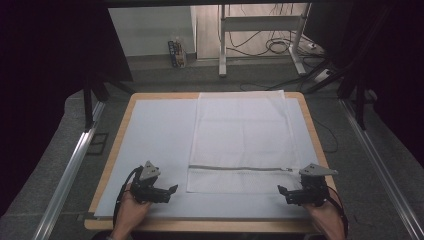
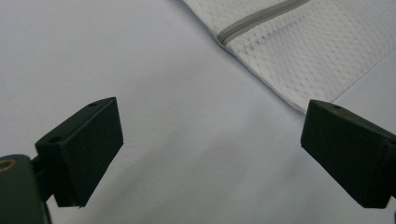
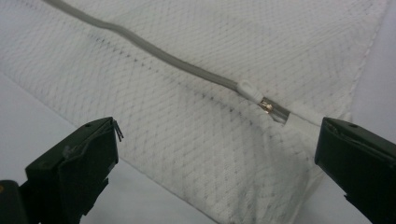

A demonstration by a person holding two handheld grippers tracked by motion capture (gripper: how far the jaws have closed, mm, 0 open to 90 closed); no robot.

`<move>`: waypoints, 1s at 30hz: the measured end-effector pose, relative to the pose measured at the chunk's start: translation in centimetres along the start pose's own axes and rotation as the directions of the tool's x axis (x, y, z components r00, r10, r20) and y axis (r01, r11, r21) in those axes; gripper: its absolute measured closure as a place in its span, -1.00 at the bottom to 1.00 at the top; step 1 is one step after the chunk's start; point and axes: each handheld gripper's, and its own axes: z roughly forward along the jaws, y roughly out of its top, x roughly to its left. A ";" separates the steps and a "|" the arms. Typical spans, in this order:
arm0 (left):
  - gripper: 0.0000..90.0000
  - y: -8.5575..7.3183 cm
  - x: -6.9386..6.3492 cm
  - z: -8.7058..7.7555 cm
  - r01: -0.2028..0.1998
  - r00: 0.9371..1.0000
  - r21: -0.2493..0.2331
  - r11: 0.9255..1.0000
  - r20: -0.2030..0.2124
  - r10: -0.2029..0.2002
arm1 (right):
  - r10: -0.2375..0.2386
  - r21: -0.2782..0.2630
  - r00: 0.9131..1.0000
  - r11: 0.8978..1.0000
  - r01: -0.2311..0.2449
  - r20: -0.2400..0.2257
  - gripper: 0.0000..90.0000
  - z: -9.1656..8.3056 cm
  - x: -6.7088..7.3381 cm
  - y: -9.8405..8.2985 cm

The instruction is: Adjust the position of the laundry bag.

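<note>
A white mesh bag (image 1: 240, 135) lies flat on the pale sheet (image 1: 155, 140) that covers the table, with a grey zipper (image 1: 235, 168) across its near end. My left gripper (image 1: 171, 190) is open just left of the bag's near left corner (image 2: 299, 51), its jaws over bare sheet with nothing between them. My right gripper (image 1: 281, 191) is open at the bag's near right corner. Its jaws straddle the mesh (image 3: 187, 135), and the white zipper pull (image 3: 250, 89) lies just beyond them.
The wooden table edge (image 1: 200, 226) runs along the front. Metal rails (image 1: 70, 170) flank the table on the grey floor. At the back stand a desk frame (image 1: 222, 45), loose cables (image 1: 277, 45) and a small carton (image 1: 176, 53).
</note>
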 end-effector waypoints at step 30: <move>-0.40 4.6 1.2 4.4 -0.023 1.000 -0.023 0.999 0.001 0.023 | 0.115 0.007 0.982 0.993 -0.117 0.148 -0.30 0.4 -4.1 1.7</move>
